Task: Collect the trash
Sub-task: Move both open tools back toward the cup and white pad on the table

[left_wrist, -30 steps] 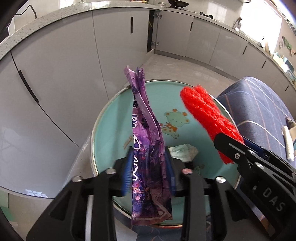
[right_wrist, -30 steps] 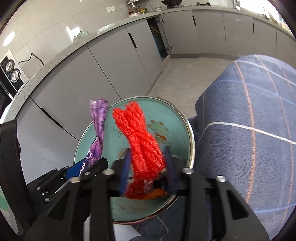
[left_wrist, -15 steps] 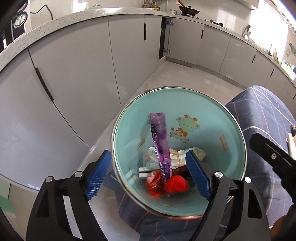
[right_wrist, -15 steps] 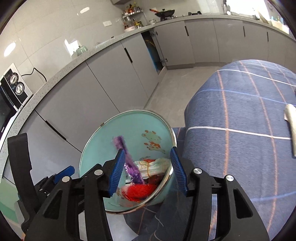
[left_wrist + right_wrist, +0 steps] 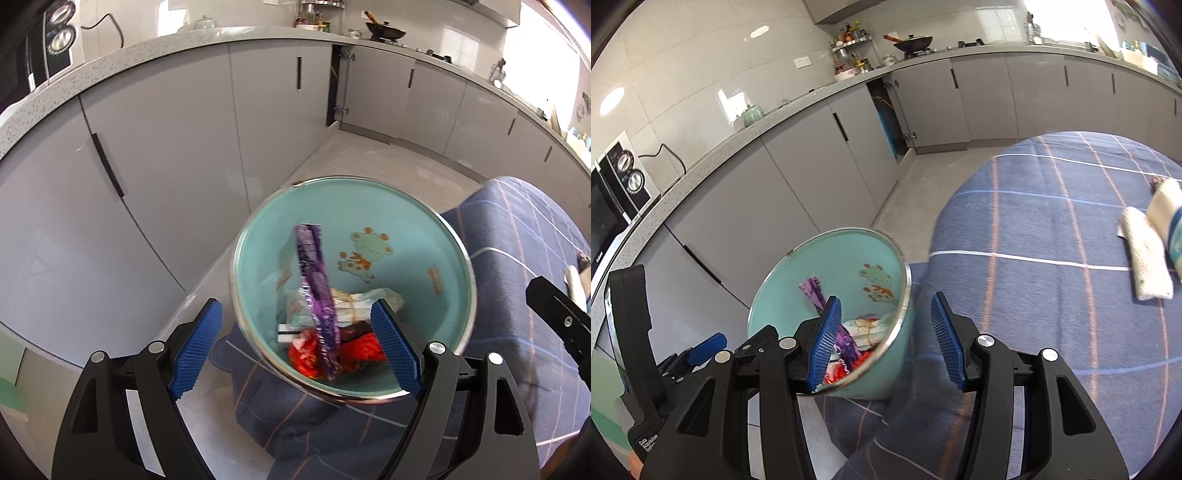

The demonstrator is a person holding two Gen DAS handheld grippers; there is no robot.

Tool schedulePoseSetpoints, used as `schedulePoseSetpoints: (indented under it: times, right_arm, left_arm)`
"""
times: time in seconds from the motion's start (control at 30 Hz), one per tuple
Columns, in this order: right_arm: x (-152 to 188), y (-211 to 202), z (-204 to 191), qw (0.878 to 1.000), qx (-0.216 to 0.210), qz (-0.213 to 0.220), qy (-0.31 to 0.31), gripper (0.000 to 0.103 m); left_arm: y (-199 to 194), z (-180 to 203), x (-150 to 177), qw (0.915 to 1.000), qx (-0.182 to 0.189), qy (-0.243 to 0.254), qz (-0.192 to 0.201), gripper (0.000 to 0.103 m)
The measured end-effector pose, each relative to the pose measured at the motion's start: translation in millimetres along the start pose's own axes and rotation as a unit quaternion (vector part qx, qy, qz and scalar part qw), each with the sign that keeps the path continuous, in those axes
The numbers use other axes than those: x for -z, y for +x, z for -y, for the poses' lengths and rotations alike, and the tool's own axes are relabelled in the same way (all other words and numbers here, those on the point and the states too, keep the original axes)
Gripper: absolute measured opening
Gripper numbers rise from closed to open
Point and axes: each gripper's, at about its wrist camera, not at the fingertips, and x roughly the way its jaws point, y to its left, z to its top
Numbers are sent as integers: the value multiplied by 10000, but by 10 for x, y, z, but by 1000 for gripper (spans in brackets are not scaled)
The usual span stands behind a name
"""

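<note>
A teal bowl [image 5: 406, 229] with a steel rim and a giraffe picture sits at the edge of a blue plaid cloth. Inside it lie a purple wrapper [image 5: 317, 306] standing on end, a red string bundle [image 5: 362, 350] and crumpled white paper [image 5: 354, 302]. My left gripper [image 5: 295, 350] is open and empty, above and in front of the bowl. My right gripper [image 5: 882, 341] is open and empty, beside the bowl [image 5: 849, 258], with the purple wrapper [image 5: 816, 295] showing behind its left finger.
Grey kitchen cabinets [image 5: 184, 155] and a tiled floor [image 5: 369, 158] lie beyond the bowl. The blue plaid cloth [image 5: 1052, 240] spreads to the right, with a rolled white towel [image 5: 1145, 254] and a bottle [image 5: 1171, 221] on it. A microwave [image 5: 613, 206] stands on the counter at left.
Both grippers opened: the left dropped the purple wrapper and the right dropped the red string into the bowl. Both have since pulled back and up from the bowl.
</note>
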Motion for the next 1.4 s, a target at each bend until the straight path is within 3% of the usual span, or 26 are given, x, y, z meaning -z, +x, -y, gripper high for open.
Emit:
schedulePoseSetpoints:
  times: [0.73,1.4]
  right_arm:
    - [66,-859,1075,9938,771,523,614,51]
    - [276,-1388,2093,9774,1449,740,1352,51]
  left_arm:
    - [-506,1198,163,9943,522,824,428,82]
    - [-613,2191,410,9811,1135,1548,262,81]
